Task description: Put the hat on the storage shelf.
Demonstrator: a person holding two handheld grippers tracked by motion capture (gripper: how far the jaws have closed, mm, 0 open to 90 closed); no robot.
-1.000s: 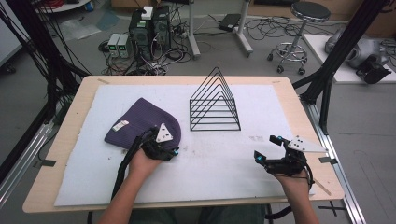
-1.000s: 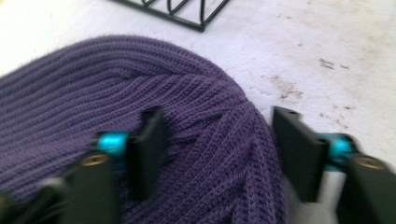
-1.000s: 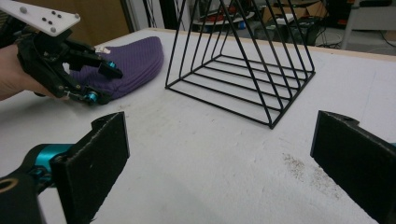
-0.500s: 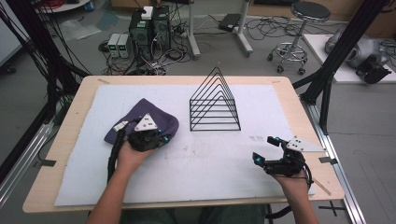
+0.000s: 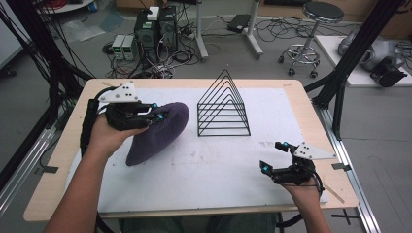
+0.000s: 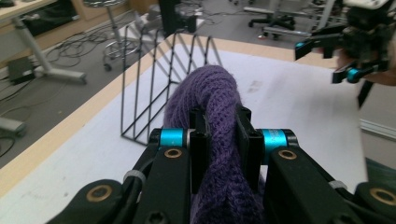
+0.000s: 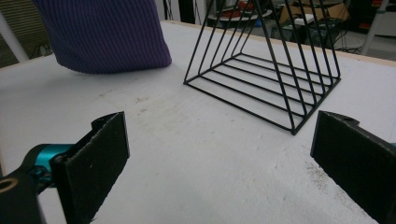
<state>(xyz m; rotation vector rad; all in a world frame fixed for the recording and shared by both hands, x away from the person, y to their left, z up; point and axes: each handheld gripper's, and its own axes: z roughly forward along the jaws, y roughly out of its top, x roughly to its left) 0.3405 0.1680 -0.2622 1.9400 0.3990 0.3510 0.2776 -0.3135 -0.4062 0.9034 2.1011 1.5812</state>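
A purple knitted hat [image 5: 163,131] hangs above the white mat, lifted at its upper edge by my left gripper [image 5: 158,115]. In the left gripper view the two jaws pinch a fold of the purple knitted hat [image 6: 219,135]. The hat's lower end [image 7: 107,35] floats just over the mat. A black wire rack [image 5: 223,108] of triangular dividers stands right of the hat, also seen as the wire rack [image 7: 266,60] and the wire rack [image 6: 159,79]. My right gripper [image 5: 274,155] rests open near the front right, with nothing between its pads [image 7: 98,149].
The white mat [image 5: 209,170] covers most of the wooden table [image 5: 316,121]. Black frame posts [image 5: 350,58] rise at the right corner. Cables, boxes and a stool [image 5: 306,29] stand on the floor beyond the far edge.
My left gripper has closed on the hat and lifted it up and to the left off the mat. The right gripper has barely moved.
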